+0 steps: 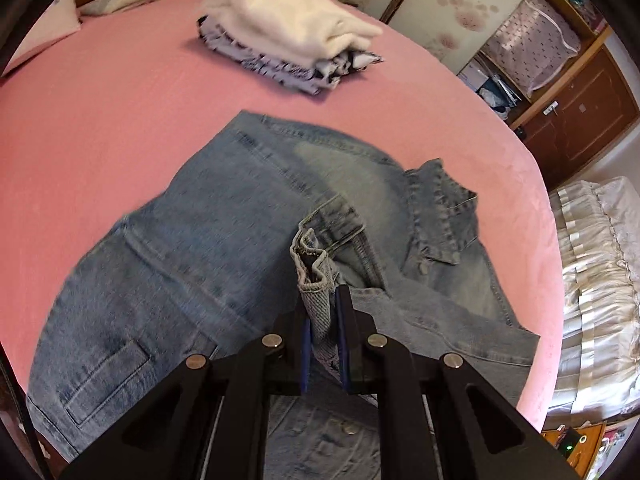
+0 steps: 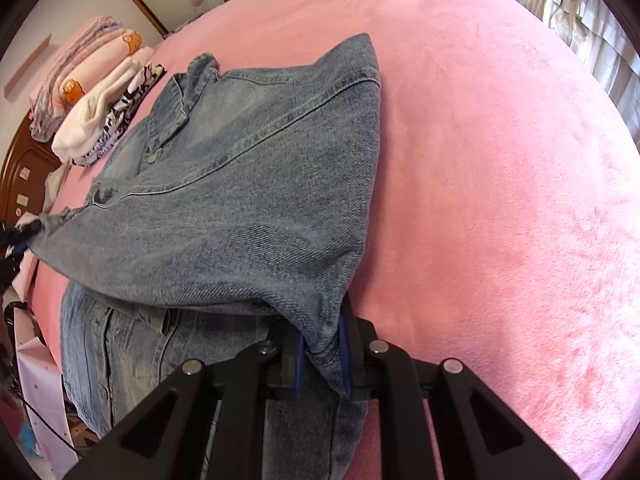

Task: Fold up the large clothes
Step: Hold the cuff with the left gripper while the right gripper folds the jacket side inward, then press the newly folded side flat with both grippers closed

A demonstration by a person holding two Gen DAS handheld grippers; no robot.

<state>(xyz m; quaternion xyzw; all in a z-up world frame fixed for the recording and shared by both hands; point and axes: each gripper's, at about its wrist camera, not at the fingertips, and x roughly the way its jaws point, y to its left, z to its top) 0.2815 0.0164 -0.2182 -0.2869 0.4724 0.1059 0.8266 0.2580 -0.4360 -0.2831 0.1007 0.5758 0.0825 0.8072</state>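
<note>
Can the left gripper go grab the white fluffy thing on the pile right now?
Probably not yet. The left gripper is shut on a fold of the denim jacket, so it is busy. The pink bed between it and the white sweater looks bare.

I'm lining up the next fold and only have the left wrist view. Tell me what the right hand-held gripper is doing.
Observer: The right hand-held gripper is shut on a fold of the denim jacket, at the jacket's edge beside the bare pink bed cover.
Operator: Say whether my left hand-held gripper shows in that view.
Observer: Only a dark sliver at the far left edge, where the denim is pulled out to a point; I cannot tell more.
Operator: Report what lies on the far side of the jacket there.
Observer: The folded clothes stack, with a pink folded blanket behind it against the wooden headboard.
</note>
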